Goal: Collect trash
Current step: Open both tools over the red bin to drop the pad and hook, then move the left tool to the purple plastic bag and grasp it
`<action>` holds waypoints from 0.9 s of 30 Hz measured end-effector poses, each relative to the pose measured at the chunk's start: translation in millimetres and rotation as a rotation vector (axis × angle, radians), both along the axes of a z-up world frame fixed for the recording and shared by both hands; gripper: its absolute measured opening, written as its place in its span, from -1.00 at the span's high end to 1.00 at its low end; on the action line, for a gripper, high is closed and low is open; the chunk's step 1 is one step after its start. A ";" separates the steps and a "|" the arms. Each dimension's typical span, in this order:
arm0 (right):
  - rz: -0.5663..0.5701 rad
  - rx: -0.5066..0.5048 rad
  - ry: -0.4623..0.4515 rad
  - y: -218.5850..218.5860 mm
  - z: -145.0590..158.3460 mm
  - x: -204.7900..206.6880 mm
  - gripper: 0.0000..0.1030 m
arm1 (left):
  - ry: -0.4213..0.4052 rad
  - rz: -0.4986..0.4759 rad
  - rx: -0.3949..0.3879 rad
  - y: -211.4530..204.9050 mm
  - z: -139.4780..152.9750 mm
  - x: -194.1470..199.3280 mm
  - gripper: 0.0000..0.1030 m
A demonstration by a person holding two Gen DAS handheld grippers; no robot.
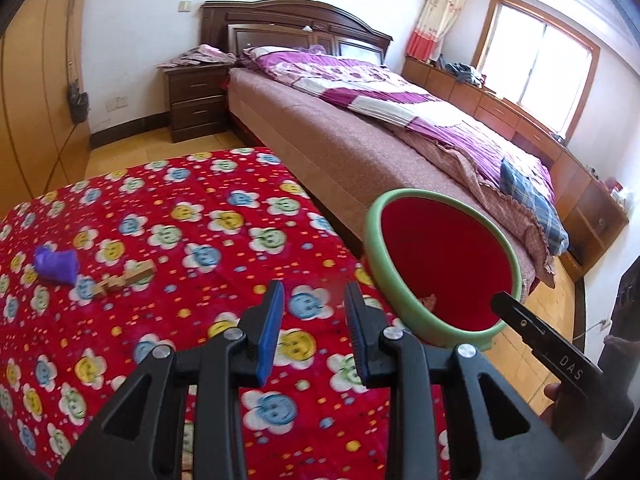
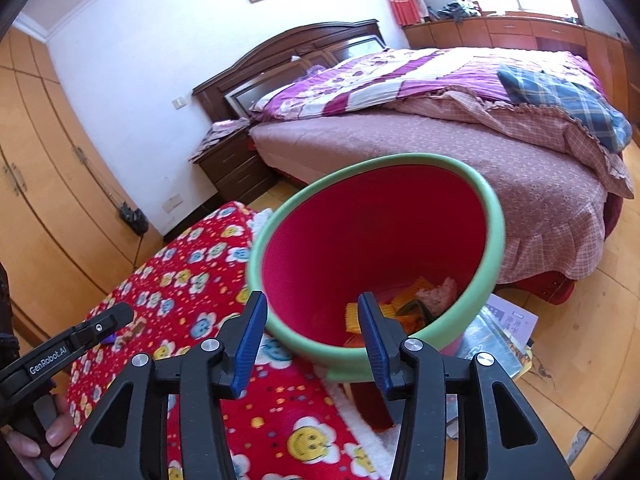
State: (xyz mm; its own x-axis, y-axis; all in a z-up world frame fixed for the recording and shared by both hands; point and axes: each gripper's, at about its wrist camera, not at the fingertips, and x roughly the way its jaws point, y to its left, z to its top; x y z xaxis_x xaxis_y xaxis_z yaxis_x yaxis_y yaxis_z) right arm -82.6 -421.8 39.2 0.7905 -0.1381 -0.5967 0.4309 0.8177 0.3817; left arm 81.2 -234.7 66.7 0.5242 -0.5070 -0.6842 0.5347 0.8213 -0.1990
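Note:
A red bin with a green rim (image 1: pixel 376 256) (image 2: pixel 494 216) stands beside the red flowered cloth (image 1: pixel 168 216) (image 2: pixel 192 280). Inside it lie yellow, orange and pink scraps (image 2: pixel 416 300). On the cloth lie a crumpled purple wad (image 1: pixel 56 265) and a small tan scrap (image 1: pixel 128 276), left of my left gripper (image 1: pixel 314 312), which is open and empty above the cloth. My right gripper (image 2: pixel 312 320) is open and empty, hovering at the bin's near rim. Each gripper shows at the edge of the other's view, the right one (image 1: pixel 556 356) and the left one (image 2: pixel 68 348).
A large bed (image 1: pixel 360 128) with purple bedding stands behind the bin. A dark nightstand (image 1: pixel 196 100) is by the headboard. Wooden wardrobes (image 2: pixel 36 200) line the left wall. Books or magazines (image 2: pixel 500 332) lie on the wood floor by the bin.

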 end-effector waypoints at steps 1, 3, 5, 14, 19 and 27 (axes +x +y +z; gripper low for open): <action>0.007 -0.003 0.000 3.6 0.8 1.0 0.04 | 0.002 0.007 -0.001 5.6 0.1 0.7 0.40; 0.020 -0.007 -0.001 10.4 2.5 3.4 0.00 | 0.005 0.023 -0.002 16.9 0.8 2.2 0.40; 0.032 -0.008 0.001 17.1 3.4 6.1 -0.07 | 0.004 0.044 0.005 27.9 1.5 3.1 0.40; 0.092 -0.011 0.028 47.9 1.4 22.1 -0.11 | 0.011 0.149 0.022 84.5 1.6 14.9 0.40; 0.125 -0.013 0.046 63.5 -3.1 31.6 -0.12 | 0.014 0.192 0.044 111.5 -3.1 25.3 0.32; 0.165 -0.019 0.071 83.5 -10.2 46.2 -0.26 | 0.052 0.283 0.092 152.7 -22.8 54.7 0.21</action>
State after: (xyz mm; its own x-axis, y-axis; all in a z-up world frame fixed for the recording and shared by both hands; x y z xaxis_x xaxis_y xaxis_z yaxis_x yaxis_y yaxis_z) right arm -36.4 -338.3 29.0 0.7595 -0.0222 -0.6502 0.3159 0.8863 0.3387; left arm 136.0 -81.9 43.9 0.5989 -0.2810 -0.7500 0.2734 0.9519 -0.1383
